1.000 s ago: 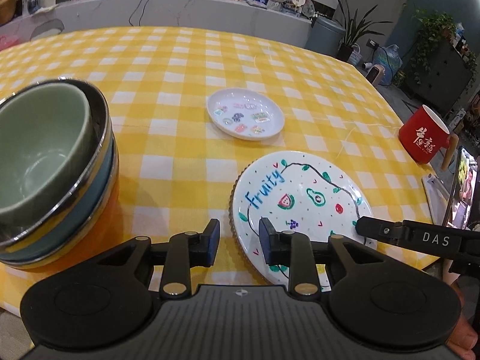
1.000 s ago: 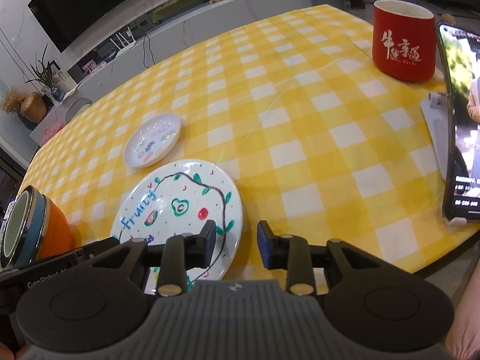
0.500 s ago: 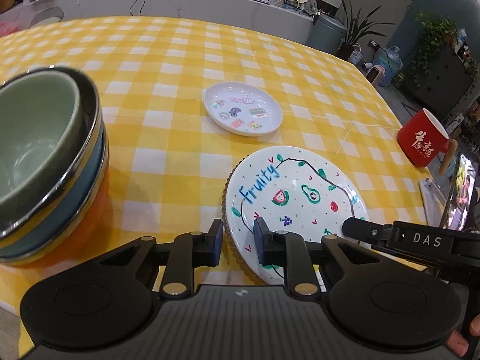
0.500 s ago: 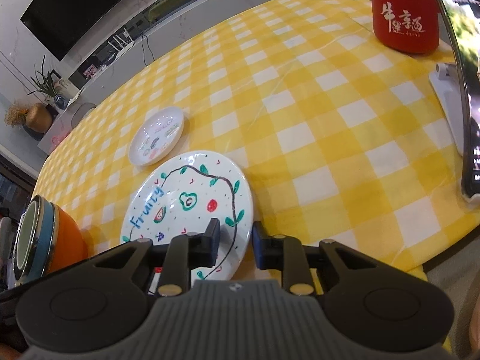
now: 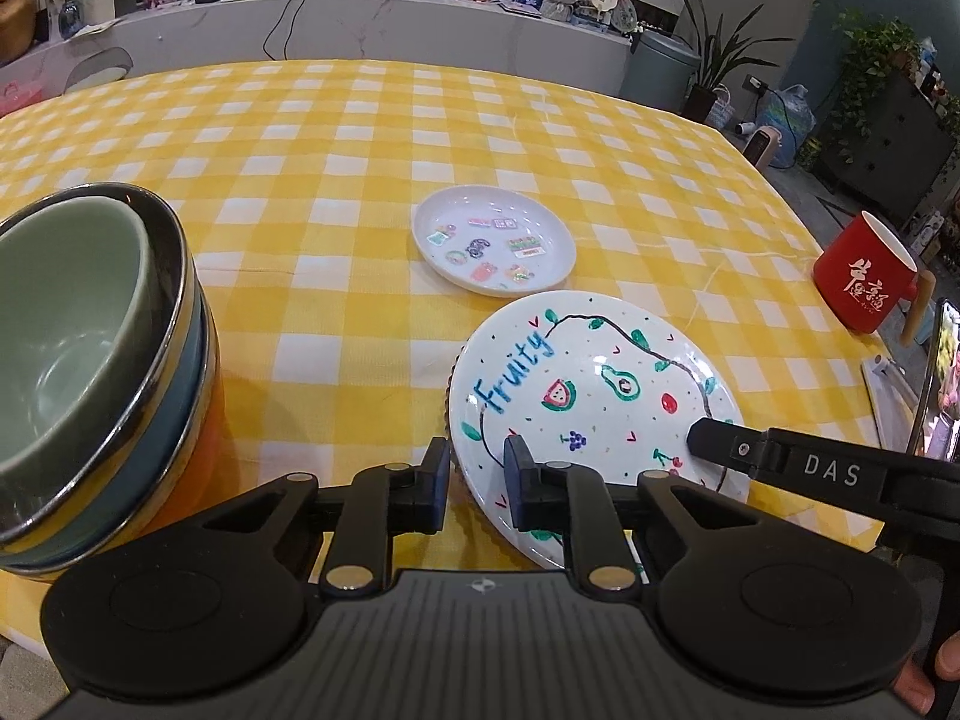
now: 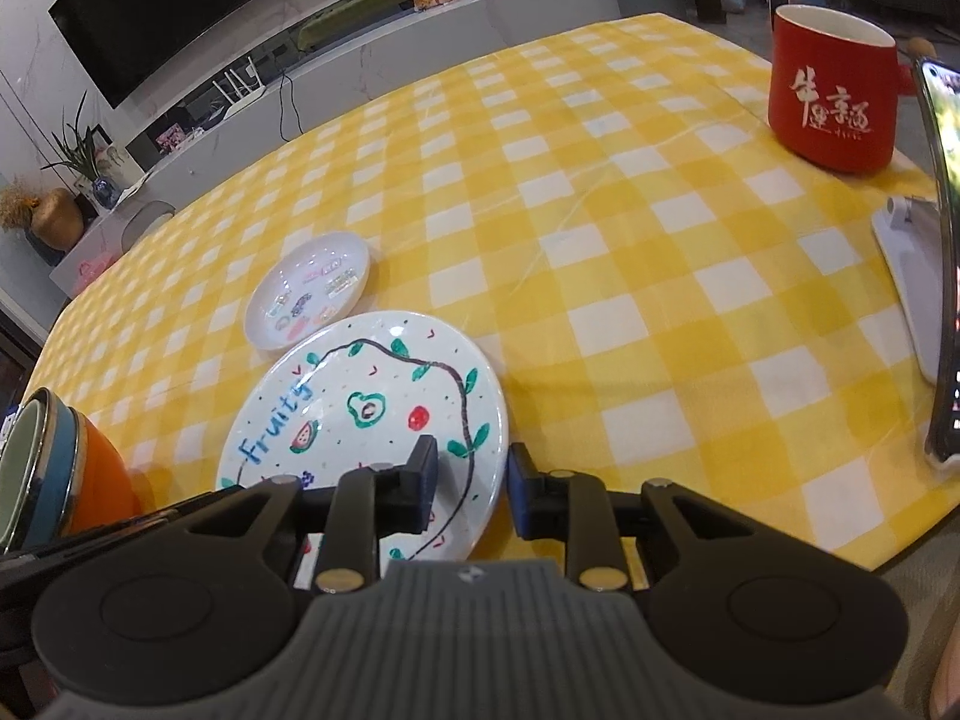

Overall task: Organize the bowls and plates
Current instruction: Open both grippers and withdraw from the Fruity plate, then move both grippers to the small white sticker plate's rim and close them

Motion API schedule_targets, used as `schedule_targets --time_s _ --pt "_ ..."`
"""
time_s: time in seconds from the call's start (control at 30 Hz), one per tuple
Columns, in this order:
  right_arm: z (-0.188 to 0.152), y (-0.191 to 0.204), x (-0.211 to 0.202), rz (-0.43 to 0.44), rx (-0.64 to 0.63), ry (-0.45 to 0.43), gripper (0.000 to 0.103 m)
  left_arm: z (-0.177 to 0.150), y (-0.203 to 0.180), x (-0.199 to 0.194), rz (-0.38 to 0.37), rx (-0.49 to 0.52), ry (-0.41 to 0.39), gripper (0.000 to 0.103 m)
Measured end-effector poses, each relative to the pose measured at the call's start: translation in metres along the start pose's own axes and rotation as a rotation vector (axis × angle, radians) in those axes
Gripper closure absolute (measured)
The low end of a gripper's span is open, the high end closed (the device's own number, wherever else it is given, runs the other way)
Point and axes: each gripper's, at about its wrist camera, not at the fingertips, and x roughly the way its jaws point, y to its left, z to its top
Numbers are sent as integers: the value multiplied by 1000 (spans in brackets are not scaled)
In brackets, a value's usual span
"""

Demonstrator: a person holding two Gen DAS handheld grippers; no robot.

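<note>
A large white "Fruity" plate (image 5: 594, 384) (image 6: 366, 408) is tilted, its near edge raised off the yellow checked table (image 5: 360, 168). My left gripper (image 5: 477, 480) is shut on the plate's left near rim. My right gripper (image 6: 471, 489) is shut on its right near rim, and one finger (image 5: 714, 435) shows in the left wrist view. A small white sticker plate (image 5: 493, 248) (image 6: 309, 297) lies just behind it. A stack of nested bowls (image 5: 78, 372) (image 6: 48, 474), sage green on top, stands at the left.
A red mug (image 5: 864, 279) (image 6: 831, 90) stands at the right. A phone on a white stand (image 6: 936, 276) (image 5: 918, 396) sits near the table's right edge. A low cabinet with clutter lies beyond the table.
Both grippers have narrowed onto the large plate's near rim. The plate's near edge has come up off the table and it now tilts.
</note>
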Motion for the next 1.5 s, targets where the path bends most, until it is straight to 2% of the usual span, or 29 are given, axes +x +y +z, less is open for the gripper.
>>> schedule_targets --time_s 0.1,0.13,0.17,0.2,0.37,0.5,0.73,0.87,1.23,1.5 --pt "2 -2 0 9 4 2 77 1 1 -2 4 3 -6 82" --pt "2 -2 -2 5 -7 -9 74 2 0 -3 11 8 -12 80" --pt "2 0 -4 0 -21 -24 68 4 0 -4 18 12 -16 76" --pt "3 1 -6 -5 -38 -41 66 6 0 -5 21 15 -22 74" --pt "12 14 -12 -11 -99 -113 65 23 -3 -11 54 41 -82 59" --pt "24 26 -8 5 -115 -148 65 38 -2 -8 67 27 -116 57" --pt "46 38 9 78 -77 -219 65 52 4 3 66 -56 -190 57" --pt "58 44 31 90 -62 -178 68 59 9 18 87 -92 -184 57" --pt "73 41 75 119 10 -87 79 71 22 52 80 -196 -143 57" --pt "75 42 90 153 34 -50 89 75 20 64 94 -174 -136 81"
